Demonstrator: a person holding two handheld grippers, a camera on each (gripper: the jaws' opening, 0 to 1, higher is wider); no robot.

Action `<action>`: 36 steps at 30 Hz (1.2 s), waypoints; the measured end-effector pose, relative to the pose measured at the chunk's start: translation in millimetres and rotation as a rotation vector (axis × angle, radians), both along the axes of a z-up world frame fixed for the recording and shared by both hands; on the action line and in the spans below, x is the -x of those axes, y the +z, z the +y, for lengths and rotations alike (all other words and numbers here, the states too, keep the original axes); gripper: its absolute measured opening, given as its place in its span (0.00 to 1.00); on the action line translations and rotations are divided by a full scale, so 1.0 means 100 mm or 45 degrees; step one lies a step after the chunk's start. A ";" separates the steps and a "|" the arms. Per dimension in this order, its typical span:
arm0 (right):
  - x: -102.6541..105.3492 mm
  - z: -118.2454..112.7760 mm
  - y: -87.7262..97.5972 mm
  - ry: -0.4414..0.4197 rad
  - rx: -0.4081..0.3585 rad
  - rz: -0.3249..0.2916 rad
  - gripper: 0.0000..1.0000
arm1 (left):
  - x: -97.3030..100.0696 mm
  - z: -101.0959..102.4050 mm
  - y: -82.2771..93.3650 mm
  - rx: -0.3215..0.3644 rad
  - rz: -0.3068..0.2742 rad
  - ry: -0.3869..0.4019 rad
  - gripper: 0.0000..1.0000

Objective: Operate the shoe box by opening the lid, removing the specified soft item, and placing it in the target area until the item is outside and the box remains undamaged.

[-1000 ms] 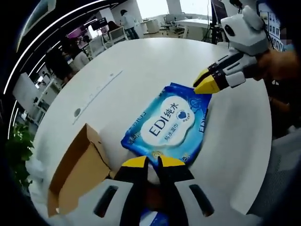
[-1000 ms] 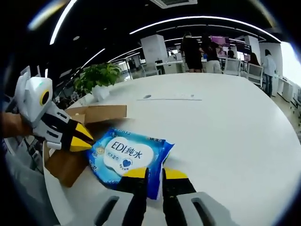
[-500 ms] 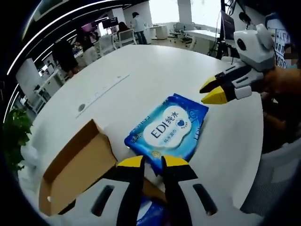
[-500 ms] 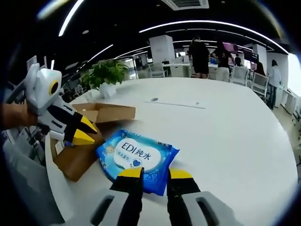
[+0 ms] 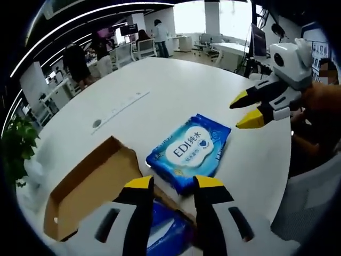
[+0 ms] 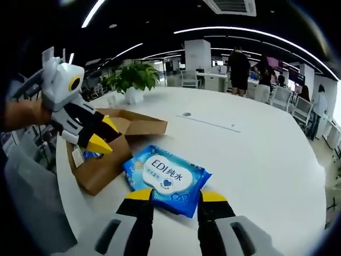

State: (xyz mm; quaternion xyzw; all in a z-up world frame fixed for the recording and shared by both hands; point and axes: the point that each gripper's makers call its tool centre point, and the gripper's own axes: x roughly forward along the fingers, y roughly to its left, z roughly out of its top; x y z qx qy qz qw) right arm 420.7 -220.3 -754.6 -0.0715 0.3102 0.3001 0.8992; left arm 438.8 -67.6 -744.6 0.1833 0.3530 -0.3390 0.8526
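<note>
Both grippers' jaws spread and empty; left gripper (image 5: 169, 184) hides part of the box's (image 5: 90, 184) blue contents.

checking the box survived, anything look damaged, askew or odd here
Nothing stands out. The cardboard shoe box sits open on the white table with no tears or crushing that I can see. The blue wipes pack lies flat on the table beside it. Another blue pack shows inside the box.

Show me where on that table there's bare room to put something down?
The white table is bare beyond the wipes pack, toward the far edge. It is crowded near the cardboard box, where the left gripper hovers.
</note>
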 end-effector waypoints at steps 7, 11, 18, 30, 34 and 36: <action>0.08 0.13 0.12 0.083 0.051 -0.017 0.36 | -0.02 0.17 0.18 0.054 -0.037 0.018 0.30; 0.12 0.25 0.20 0.138 0.077 -0.037 0.37 | -0.03 0.33 0.25 0.066 -0.064 0.023 0.31; 0.15 0.53 0.35 0.226 0.095 -0.068 0.38 | -0.01 0.61 0.24 0.051 -0.074 0.014 0.34; 0.15 1.02 0.43 0.403 0.180 -0.113 0.38 | 0.05 1.01 0.11 -0.003 -0.069 0.016 0.36; 0.16 1.20 0.42 0.465 0.204 -0.124 0.37 | 0.07 1.14 0.04 -0.017 -0.055 0.015 0.36; 0.18 1.29 0.40 0.500 0.222 -0.126 0.37 | 0.10 1.18 0.00 -0.014 -0.039 0.011 0.37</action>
